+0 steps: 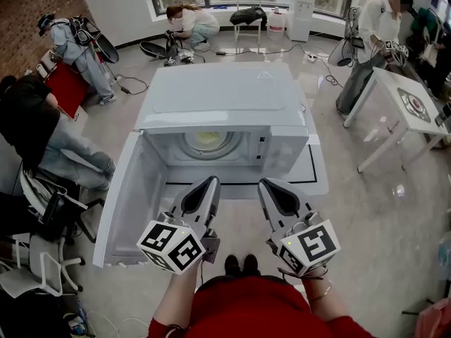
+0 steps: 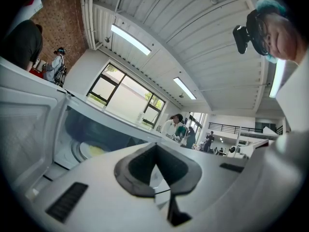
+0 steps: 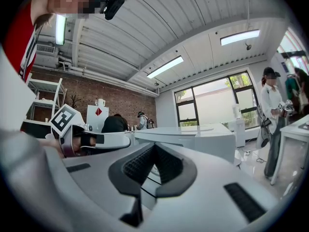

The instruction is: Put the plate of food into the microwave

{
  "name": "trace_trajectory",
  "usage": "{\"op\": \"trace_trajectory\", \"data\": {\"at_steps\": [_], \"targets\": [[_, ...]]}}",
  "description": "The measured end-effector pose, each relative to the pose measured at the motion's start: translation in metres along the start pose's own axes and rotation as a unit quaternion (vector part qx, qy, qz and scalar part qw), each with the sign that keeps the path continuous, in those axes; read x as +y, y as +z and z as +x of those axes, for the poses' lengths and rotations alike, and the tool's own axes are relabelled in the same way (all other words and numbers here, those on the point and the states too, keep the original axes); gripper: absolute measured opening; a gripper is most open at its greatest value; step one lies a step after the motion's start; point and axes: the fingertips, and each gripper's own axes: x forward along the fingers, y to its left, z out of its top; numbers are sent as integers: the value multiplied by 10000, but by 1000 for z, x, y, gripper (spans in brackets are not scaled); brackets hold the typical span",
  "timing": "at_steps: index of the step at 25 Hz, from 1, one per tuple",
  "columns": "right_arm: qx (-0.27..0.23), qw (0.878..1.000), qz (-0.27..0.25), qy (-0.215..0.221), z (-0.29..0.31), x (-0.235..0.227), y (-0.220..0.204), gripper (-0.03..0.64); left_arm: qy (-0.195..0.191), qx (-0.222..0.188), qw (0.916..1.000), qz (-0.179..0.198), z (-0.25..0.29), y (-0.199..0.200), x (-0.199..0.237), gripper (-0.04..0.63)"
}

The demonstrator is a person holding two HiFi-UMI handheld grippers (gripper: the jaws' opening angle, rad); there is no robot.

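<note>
The white microwave [image 1: 218, 101] stands with its door [image 1: 127, 203] swung open to the left. Inside, on the turntable, sits the plate of yellowish food [image 1: 208, 141], which the left gripper view also catches as the plate [image 2: 91, 151] deep in the cavity. My left gripper [image 1: 211, 182] hangs just in front of the opening, shut and empty. My right gripper [image 1: 266, 184] is beside it, below the control panel, also shut with nothing held. Each gripper view shows its dark pads pressed together: the left gripper [image 2: 155, 147] and the right gripper [image 3: 154, 147].
The microwave rests on a low white platform [image 1: 318, 178]. The open door juts out at my left. A white table [image 1: 409, 108] stands at the right with a person beside it. Seated people and an office chair [image 1: 49, 210] fill the left side.
</note>
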Motion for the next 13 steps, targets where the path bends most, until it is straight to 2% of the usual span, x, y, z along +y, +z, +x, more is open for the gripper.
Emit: {"op": "trace_trajectory", "data": {"at_steps": [4,13], "targets": [[93,9999,-62,69,2,4,-1,14,30,-36,10000,-55,-2,-1,-1,9],[170,9998,-34,9,3,-3,-4,14,138,-2,9999,103,-2,-5,0,9]]}}
